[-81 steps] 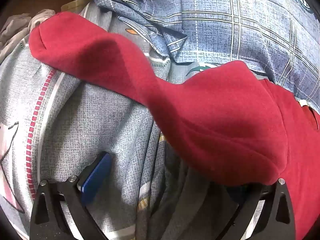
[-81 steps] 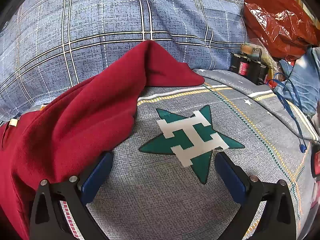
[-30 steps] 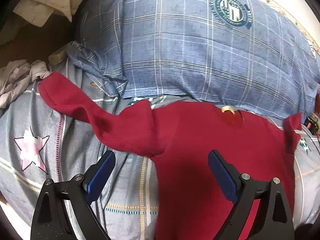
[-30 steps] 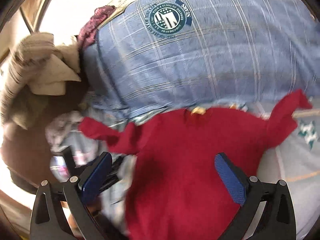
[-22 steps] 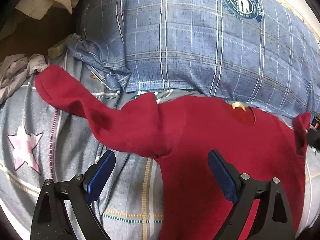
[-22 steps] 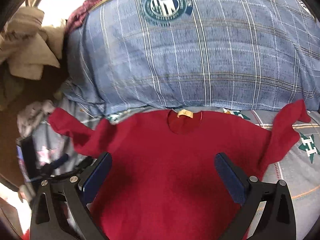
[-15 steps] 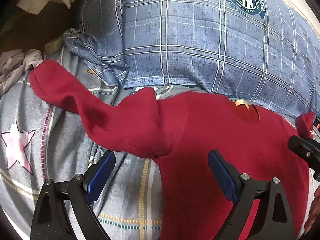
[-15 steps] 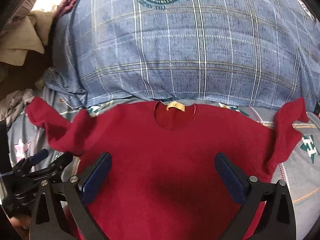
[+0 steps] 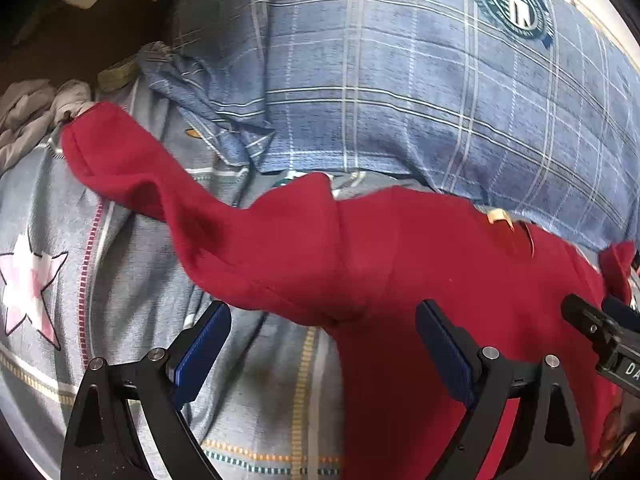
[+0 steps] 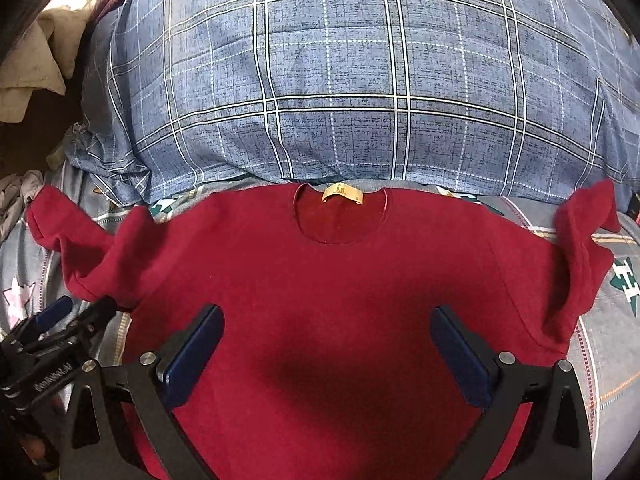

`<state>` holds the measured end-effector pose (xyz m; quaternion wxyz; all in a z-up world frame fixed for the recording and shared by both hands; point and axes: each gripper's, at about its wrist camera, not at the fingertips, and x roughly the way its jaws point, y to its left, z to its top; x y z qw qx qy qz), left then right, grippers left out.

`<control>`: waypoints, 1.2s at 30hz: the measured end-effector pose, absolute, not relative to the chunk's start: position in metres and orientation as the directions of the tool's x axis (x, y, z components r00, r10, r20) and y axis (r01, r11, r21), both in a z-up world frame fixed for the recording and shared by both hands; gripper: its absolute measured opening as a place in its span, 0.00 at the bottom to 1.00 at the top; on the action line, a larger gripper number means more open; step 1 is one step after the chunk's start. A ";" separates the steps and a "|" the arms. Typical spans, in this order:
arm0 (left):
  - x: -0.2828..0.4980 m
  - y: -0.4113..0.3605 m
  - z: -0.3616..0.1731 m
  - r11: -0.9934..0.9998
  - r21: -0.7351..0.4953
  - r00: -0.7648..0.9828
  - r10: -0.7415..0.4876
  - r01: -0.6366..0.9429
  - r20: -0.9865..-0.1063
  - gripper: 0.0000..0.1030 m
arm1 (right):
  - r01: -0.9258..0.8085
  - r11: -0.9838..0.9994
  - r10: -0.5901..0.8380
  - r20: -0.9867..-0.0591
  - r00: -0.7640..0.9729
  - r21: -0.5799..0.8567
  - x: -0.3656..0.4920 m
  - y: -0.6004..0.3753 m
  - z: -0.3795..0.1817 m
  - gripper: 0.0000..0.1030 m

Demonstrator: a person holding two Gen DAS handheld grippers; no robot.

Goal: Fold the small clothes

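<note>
A red long-sleeved sweater (image 10: 332, 280) lies spread front-up on the grey bedsheet (image 10: 616, 344), neck with a tan label (image 10: 342, 194) toward the pillow. Its left sleeve (image 10: 76, 248) and right sleeve (image 10: 580, 248) lie rumpled at the sides. My right gripper (image 10: 326, 352) is open and empty above the sweater's chest. My left gripper (image 9: 322, 352) is open and empty over the left armpit of the sweater (image 9: 380, 264), beside the bunched left sleeve (image 9: 132, 168). The left gripper also shows in the right wrist view (image 10: 60, 328); the right one shows in the left wrist view (image 9: 600, 332).
A big blue plaid pillow (image 10: 360, 80) lies just behind the sweater's neck. The sheet (image 9: 132, 280) has a pink star (image 9: 28, 284) at left and a green star (image 10: 628, 284) at right. Loose pale clothes (image 9: 32, 108) lie at the far left.
Both grippers have let go of the sleeves and pulled back. The right gripper has swung to centre over the sweater's chest. The left one has moved slightly closer to the left armpit.
</note>
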<state>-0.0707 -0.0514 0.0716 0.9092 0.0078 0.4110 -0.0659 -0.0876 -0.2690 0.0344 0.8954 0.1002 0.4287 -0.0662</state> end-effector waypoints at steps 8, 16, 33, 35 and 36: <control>-0.067 -0.050 0.065 0.992 -0.046 0.645 -0.111 0.116 -0.756 0.91 | 0.226 0.974 -0.120 -0.777 0.618 0.029 -0.083 -0.262 0.028 0.99; -0.066 -0.051 0.064 0.991 -0.048 0.643 -0.116 0.122 -0.757 0.91 | 0.189 0.979 -0.179 -0.794 0.581 -0.082 -0.087 -0.255 0.016 0.99; -0.066 -0.044 0.069 0.993 -0.068 0.654 -0.113 0.095 -0.748 0.91 | 0.184 0.981 -0.160 -0.812 0.561 -0.066 -0.088 -0.253 0.008 0.99; -0.065 -0.043 0.069 0.993 -0.073 0.654 -0.113 0.088 -0.748 0.91 | 0.182 0.981 -0.157 -0.813 0.561 -0.064 -0.087 -0.253 0.008 0.99; -0.065 -0.043 0.069 0.994 -0.075 0.655 -0.112 0.085 -0.748 0.91 | 0.182 0.981 -0.154 -0.814 0.560 -0.060 -0.087 -0.252 0.008 0.99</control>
